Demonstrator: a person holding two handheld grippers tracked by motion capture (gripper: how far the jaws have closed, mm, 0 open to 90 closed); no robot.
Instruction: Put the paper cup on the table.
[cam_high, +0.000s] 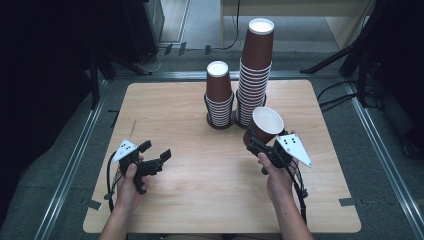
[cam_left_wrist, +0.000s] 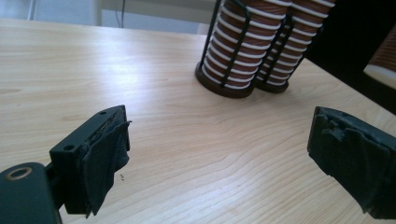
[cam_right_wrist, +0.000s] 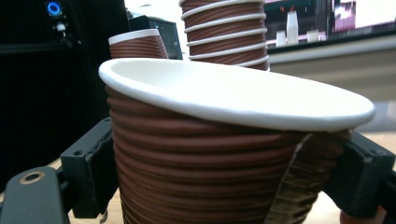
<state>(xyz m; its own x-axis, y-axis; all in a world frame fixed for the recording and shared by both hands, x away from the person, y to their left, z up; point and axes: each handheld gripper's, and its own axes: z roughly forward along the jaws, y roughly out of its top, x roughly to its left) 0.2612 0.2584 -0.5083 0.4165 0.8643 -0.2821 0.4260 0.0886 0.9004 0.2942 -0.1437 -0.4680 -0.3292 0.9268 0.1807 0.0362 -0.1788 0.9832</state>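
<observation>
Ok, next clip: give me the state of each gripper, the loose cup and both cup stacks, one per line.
Left gripper: open, jaws wide apart, holding nothing, over the table.
Right gripper: shut on the loose cup.
Loose cup: held off the table, tilted, empty, side wall creased by the jaws.
Shorter stack: upright in its black wire holder, untouched.
Taller stack: upright in its holder, untouched.

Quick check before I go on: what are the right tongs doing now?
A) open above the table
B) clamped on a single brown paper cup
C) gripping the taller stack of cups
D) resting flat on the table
B: the right tongs clamp a single brown paper cup by its ribbed sides, off both stacks.
</observation>
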